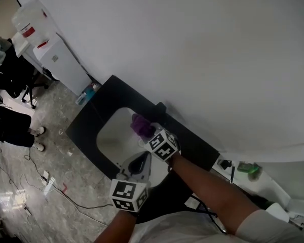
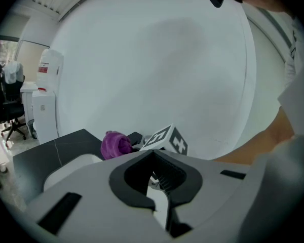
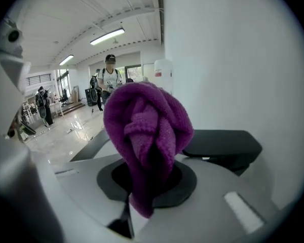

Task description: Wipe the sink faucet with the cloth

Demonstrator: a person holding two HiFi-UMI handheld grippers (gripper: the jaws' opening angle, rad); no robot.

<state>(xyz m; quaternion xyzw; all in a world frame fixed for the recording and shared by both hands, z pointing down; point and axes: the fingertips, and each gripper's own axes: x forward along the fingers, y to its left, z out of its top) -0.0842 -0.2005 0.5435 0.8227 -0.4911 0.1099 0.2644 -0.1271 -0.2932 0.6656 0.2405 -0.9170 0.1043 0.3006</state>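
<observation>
Right gripper (image 3: 142, 186) pinches the bunched purple cloth (image 3: 147, 128), with the black faucet (image 3: 223, 147) just beyond its fingertips. Left gripper (image 2: 154, 180) hangs closed and empty. Wiping looks imminent; next, cloth must press onto faucet.

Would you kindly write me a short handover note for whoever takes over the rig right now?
Right hand-held gripper: shut on the purple cloth, held over the white sink beside the black faucet; contact unclear.
Left hand-held gripper: shut, empty, near the sink's front edge.
Done: cloth in grip, at the faucet.
Left: wipe the faucet.
</observation>
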